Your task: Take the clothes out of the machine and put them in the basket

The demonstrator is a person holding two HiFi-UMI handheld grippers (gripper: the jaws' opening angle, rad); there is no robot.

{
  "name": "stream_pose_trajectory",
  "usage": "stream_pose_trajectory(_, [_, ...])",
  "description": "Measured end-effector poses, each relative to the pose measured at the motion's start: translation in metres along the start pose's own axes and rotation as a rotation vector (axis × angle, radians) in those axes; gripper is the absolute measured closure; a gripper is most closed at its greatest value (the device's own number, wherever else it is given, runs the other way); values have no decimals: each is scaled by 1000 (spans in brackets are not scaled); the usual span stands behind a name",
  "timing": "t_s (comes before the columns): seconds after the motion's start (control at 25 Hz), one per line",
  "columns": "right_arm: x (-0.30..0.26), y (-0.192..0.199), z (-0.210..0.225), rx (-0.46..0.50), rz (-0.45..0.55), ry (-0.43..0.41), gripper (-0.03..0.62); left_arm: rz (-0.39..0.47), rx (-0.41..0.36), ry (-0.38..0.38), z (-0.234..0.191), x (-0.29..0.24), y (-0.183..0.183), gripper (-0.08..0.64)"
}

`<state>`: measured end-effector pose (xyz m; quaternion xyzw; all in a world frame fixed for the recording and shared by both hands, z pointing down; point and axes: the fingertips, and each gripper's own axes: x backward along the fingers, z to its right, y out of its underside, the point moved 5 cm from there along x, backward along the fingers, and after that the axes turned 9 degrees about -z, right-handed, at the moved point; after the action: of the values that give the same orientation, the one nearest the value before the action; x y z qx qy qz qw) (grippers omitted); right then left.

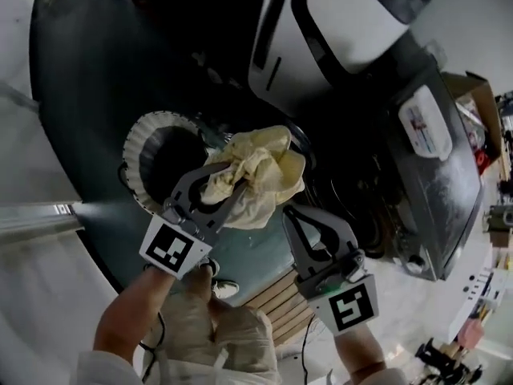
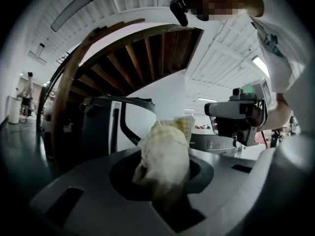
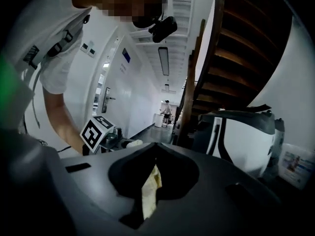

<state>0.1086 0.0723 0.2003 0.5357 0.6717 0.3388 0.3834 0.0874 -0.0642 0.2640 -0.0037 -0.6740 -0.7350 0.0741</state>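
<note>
A crumpled pale yellow cloth (image 1: 260, 167) hangs in the air over the dark floor, and my left gripper (image 1: 236, 180) is shut on it. In the left gripper view the cloth (image 2: 165, 151) bulges up between the jaws. My right gripper (image 1: 292, 212) sits just right of it, shut on a thin strip of the same cloth (image 3: 150, 193) at its lower edge. The white basket (image 1: 138, 139) with a frilled rim stands on the floor just left of the cloth. The dark washing machine (image 1: 280, 38) with its white lid lies beyond, at the upper right.
A white detergent container (image 1: 425, 119) rests on the dark grey machine top at right, with a cardboard box (image 1: 478, 95) behind it. Wooden slats (image 1: 280, 301) and the person's shoe (image 1: 224, 289) are near my feet. A wooden staircase (image 2: 123, 63) rises behind the machine.
</note>
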Motion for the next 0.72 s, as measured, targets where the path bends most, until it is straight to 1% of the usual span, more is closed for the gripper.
stream_pose_trajectory(0.08, [-29,-23,-11,-8,-8,-73,578,13,63,-96,-29,39,-3,453])
stream_pose_trajectory(0.16, [-59,-46,-21,-16,-6,-127,578,19,96,-178,-56,73,-5,453])
stream_pose_trajectory(0.36, [-124,-88,-54,34,-20,-235,578,3,162,-307,-107,134,7,453])
stream_pose_trajectory(0.44, [-148,-100,-66,29,-20,-280,578,-7,175,-352,-126,150,14,453])
stream_pose_trajectory(0.56, [-182,-108,-79,43,-26,-368,578,-32,213,-441,-149,169,33,453])
stream_pose_trajectory(0.64, [-207,-106,-86,50,-28,-436,578,-56,262,-500,-162,176,55,453])
stream_pose_trajectory(0.72, [-231,-102,-94,25,-29,-487,578,-81,313,-537,-175,179,79,453])
